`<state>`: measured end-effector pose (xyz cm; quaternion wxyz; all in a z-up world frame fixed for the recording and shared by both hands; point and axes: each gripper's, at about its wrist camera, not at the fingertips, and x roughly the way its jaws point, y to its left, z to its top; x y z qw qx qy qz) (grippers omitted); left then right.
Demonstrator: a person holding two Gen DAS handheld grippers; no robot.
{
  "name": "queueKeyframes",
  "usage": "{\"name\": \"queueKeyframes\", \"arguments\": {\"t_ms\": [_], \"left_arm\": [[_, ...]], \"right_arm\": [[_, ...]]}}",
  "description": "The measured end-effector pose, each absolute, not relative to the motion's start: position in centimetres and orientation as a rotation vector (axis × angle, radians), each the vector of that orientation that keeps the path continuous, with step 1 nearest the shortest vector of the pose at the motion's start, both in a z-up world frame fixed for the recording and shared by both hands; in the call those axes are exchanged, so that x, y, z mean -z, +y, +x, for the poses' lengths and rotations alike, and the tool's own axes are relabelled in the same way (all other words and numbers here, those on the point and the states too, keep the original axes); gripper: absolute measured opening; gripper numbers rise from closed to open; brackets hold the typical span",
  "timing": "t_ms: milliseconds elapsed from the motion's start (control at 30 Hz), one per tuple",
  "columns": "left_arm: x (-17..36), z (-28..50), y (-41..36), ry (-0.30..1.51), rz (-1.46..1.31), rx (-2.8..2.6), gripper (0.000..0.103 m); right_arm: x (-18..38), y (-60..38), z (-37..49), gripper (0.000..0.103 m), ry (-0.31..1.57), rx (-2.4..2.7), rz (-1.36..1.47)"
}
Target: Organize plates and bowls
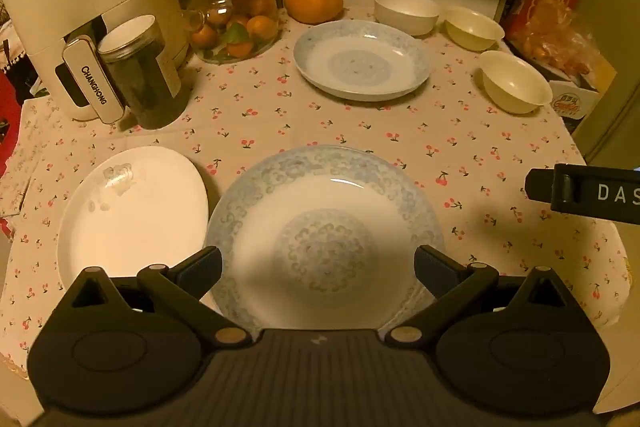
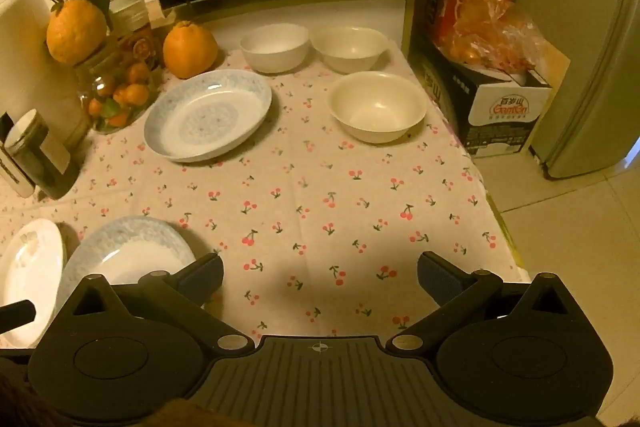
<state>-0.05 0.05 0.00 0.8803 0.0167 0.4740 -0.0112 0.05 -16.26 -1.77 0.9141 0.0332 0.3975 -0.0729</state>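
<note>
Three cream bowls (image 2: 376, 105) sit empty at the table's far right, beside an empty blue-patterned plate (image 2: 208, 115). A second blue-patterned plate (image 1: 324, 239) and a white plate (image 1: 132, 211) lie side by side at the near edge, nothing on them. A glass jar (image 1: 236, 23) holds small oranges, just behind a Changhong kettle (image 1: 80, 15). The left gripper (image 1: 318, 267) hovers spread over the near patterned plate; the right gripper (image 2: 320, 273) hangs spread above bare cherry-print tablecloth (image 2: 320, 195).
</note>
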Motion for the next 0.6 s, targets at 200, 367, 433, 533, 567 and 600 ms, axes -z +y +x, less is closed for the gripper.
{"name": "queueKeyframes", "arguments": {"t_ms": [200, 367, 433, 533, 567, 600], "left_arm": [[-0.13, -0.34, 0.26, 0.981, 0.024, 0.021, 0.103], [-0.27, -0.06, 0.24, 0.978, 0.03, 0.008, 0.103], [-0.29, -0.05, 0.3, 0.975, 0.031, 0.006, 0.103], [-0.28, -0.03, 0.29, 0.975, 0.033, 0.004, 0.103], [-0.27, -0.03, 0.29, 0.976, 0.032, 0.005, 0.103], [-0.26, -0.07, 0.28, 0.975, 0.032, 0.006, 0.103]], "right_arm": [[1.99, -16.1, 0.02, 0.103, 0.833, 0.153, 0.054], [2.54, -15.39, -0.49, 0.103, 0.804, 0.149, 0.054], [2.49, -15.34, -0.29, 0.103, 0.802, 0.149, 0.055], [2.34, -16.04, -0.12, 0.103, 0.815, 0.143, 0.065], [2.26, -16.07, -0.06, 0.103, 0.817, 0.143, 0.066], [2.25, -16.13, -0.07, 0.103, 0.818, 0.143, 0.067]]}}
